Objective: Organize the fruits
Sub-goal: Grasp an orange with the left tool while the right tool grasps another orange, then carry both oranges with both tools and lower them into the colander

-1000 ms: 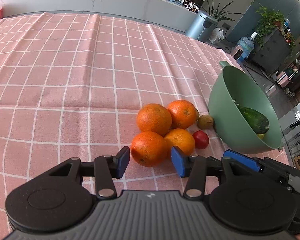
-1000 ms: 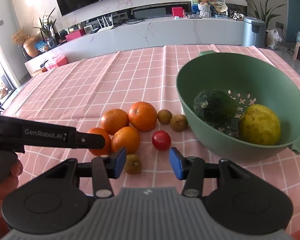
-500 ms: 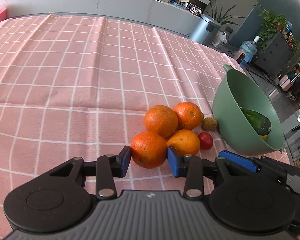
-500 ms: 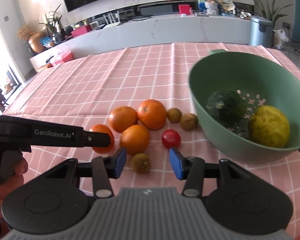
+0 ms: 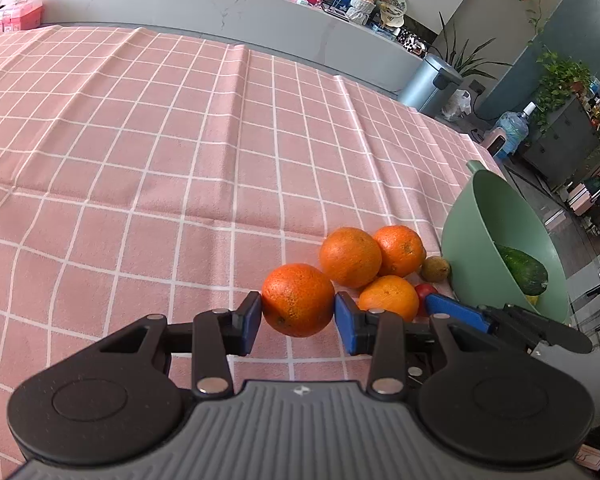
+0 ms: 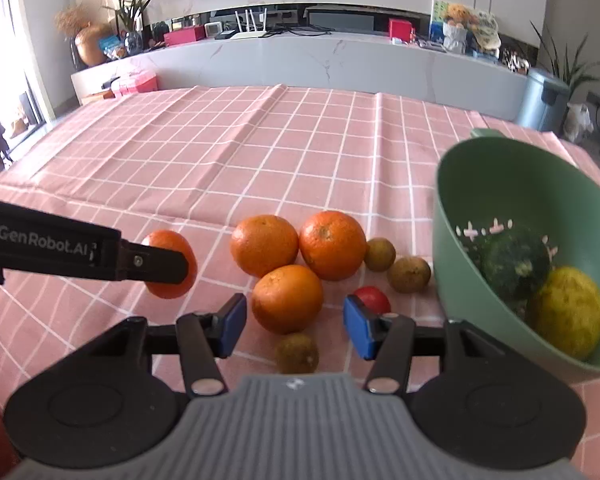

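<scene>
Here the left gripper [image 5: 298, 322] has its two blue pads pressed against either side of an orange [image 5: 298, 305], which sits squarely between them above the pink checked tablecloth [image 5: 140, 160]. In the right wrist view that same orange shows beyond the black finger of the left gripper, off to the left of the right gripper [image 6: 295, 326].

Just ahead and right of the left gripper lies a cluster of three more oranges [image 5: 350, 257] on the cloth. Right of them sit a small brownish-green fruit [image 5: 435, 269] and a red tomato [image 5: 425, 291], the tomato partly hidden by a blue pad of the right gripper.

The right gripper's jaws are opening, pads apart, pressing on nothing. Ahead of the gap between them sits the nearest orange; close below it, another small brownish fruit [image 6: 296, 353] lies right before the gripper body.

Farthest right, beside both grippers, stands a green colander bowl [image 6: 500, 184]. Inside it rest a dark green fruit [image 6: 514, 264] and a yellow-green citrus [image 6: 568, 312], touching each other.
</scene>
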{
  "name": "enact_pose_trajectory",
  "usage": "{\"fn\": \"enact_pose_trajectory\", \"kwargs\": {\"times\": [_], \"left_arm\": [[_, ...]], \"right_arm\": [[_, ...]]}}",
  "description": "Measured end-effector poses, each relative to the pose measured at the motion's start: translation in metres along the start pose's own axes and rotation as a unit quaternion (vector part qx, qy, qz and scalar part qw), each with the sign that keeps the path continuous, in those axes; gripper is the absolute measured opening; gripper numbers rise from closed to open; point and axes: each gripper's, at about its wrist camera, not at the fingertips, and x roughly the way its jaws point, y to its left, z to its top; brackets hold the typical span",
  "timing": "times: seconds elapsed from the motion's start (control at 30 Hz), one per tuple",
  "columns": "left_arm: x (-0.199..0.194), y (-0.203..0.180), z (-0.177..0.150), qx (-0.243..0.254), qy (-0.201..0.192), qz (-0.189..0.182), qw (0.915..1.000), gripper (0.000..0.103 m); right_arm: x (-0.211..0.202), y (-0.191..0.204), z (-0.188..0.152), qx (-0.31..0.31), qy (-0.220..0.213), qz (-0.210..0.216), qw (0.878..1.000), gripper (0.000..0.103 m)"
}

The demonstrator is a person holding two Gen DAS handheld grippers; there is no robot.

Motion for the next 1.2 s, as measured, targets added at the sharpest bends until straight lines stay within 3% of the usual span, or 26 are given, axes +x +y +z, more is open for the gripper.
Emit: {"fn": "enact_pose_trajectory", "kwargs": {"times": [0.63,0.93,1.2], "left_arm": [[-0.004,-0.002,-0.003,0.01,-0.003,0.001,0.9999,0.044],[-0.029,-0.017,0.003,0.013,-0.023,0.009,0.9996,0.044],[-0.059,-0.049,0.015,0.022,-0.036,-0.016,0.999,0.044]], "right_arm": [[0.007,0.014,0.003,-0.052,0.009,-0.007,0.999,0.04],[-0.033,0.02,0.009,-0.074,-0.019,-0.001,0.997,0.039],[-0.093,0.005,0.023,-0.073,-0.056,0.013,0.996,0.039]]}}
